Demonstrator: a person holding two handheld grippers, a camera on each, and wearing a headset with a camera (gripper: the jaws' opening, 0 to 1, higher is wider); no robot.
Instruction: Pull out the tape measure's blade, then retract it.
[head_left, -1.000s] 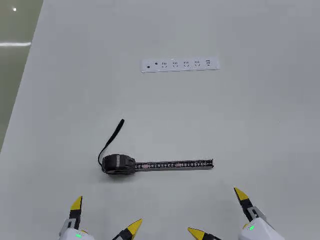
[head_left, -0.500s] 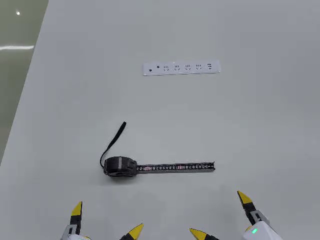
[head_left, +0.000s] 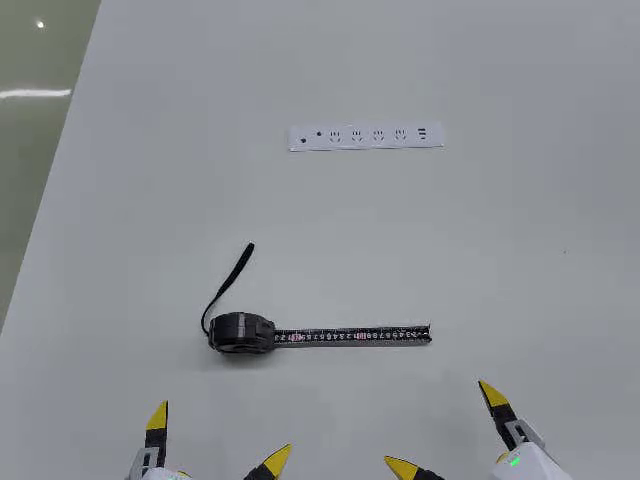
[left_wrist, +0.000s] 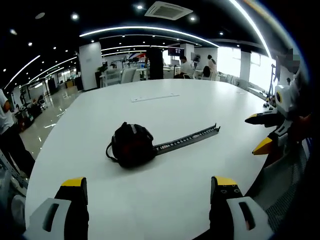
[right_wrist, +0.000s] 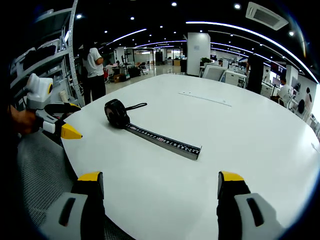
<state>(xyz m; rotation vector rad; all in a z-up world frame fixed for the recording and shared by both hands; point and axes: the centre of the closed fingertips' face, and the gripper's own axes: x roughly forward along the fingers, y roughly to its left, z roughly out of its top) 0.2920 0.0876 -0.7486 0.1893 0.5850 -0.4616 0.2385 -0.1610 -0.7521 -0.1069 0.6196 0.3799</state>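
Observation:
A black tape measure (head_left: 239, 331) lies on the white table (head_left: 480, 250), its blade (head_left: 352, 335) drawn out to the right and resting flat. A black wrist strap (head_left: 228, 283) curls away behind the case. My left gripper (head_left: 215, 443) hovers open at the table's near edge, in front of the case (left_wrist: 132, 145). My right gripper (head_left: 448, 430) is open too, just short of the blade's tip (right_wrist: 195, 151). Nothing sits between either pair of yellow-tipped fingers. From the right gripper view, the case (right_wrist: 117, 113) lies at the far left with the blade (right_wrist: 162, 141) running toward me.
A white power strip (head_left: 366, 136) lies flat farther back on the table. The table's left edge (head_left: 50, 200) drops to a green floor. A person (right_wrist: 95, 70) stands beyond the table by shelves in the right gripper view.
Both grippers have drawn back slightly toward the near edge. The tape measure and its extended blade have stayed put; the small shift in the picture is the head camera's.

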